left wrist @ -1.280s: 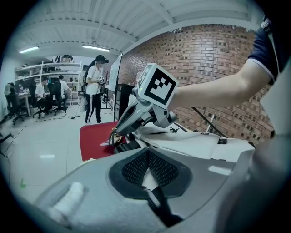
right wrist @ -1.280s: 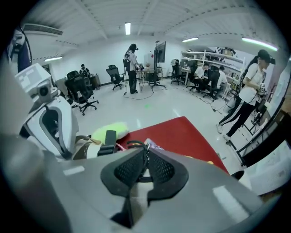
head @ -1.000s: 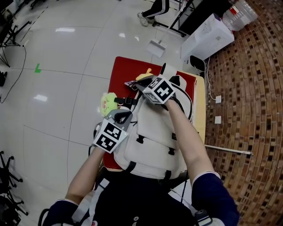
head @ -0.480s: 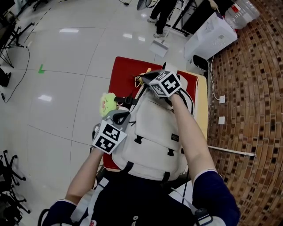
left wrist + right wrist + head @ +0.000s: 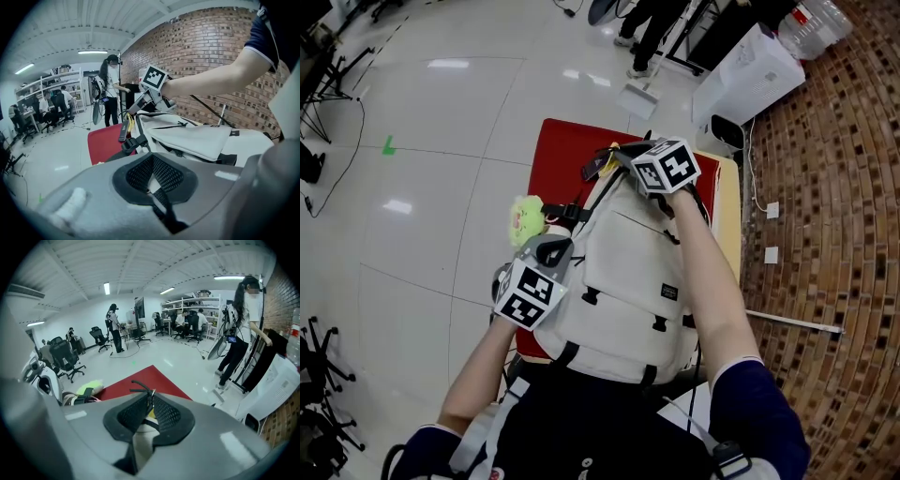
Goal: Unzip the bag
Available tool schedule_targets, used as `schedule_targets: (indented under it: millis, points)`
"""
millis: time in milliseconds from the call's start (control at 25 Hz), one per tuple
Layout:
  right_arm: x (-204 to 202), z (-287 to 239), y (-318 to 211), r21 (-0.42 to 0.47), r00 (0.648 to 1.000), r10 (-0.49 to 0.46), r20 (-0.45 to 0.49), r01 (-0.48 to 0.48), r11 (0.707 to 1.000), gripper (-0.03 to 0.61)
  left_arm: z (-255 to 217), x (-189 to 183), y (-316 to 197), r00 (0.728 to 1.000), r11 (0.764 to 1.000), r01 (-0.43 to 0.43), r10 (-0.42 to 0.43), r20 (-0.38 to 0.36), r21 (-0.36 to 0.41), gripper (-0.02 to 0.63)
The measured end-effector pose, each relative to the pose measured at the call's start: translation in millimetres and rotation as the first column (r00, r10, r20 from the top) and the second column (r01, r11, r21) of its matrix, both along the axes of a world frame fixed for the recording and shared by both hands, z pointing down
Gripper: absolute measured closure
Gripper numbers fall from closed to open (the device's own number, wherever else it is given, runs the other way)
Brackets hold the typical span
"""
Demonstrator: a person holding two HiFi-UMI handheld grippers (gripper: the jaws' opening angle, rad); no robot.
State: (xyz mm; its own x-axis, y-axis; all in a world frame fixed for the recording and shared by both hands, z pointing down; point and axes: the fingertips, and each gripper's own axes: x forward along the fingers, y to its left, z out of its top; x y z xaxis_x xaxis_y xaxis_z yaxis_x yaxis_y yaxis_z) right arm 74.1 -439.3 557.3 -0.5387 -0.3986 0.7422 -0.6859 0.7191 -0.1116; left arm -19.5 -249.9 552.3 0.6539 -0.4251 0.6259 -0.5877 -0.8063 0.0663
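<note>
Rightward and a little away from the wearer is how the right gripper has travelled over the last second, along the arched top of the white backpack, while the left gripper has stayed at the bag's left flank. The right gripper's jaws have just been opening slightly, yet in the right gripper view their pads still meet in a narrow V at the tips, pinching the zip pull. Its black cord loop and a small metal piece stick out just past the tips, and pale bag fabric shows in the gap behind.

In the left gripper view the left gripper's pads are pressed together. Whether a fold of fabric is caught between them cannot be told. The backpack lies just ahead of them with its front pocket flap facing up.

From the head view the bag lies on its back, filling most of the red surface, its bottom toward the wearer and its top at the far end under the right gripper. A green plush toy hangs just beside its left edge, near a black buckle.

Further out are a glossy pale floor, a brick wall on the right, a white cabinet beyond the table, and people standing and seated at desks.
</note>
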Motion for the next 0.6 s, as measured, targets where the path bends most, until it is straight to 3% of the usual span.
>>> schedule_targets:
  millis: [200,600]
  points:
    - [15,2,-6,-0.009,0.998,0.055,0.022,-0.055,0.998,0.532,2,-1,1,1.000,1.000,-0.005,0.005,0.016,0.000,0.612]
    - [96,0,-9,-0.023,0.970,0.239,0.037,-0.238,0.971,0.532,3,-3,2,0.999,1.000,-0.011,0.011,0.052,0.000,0.612]
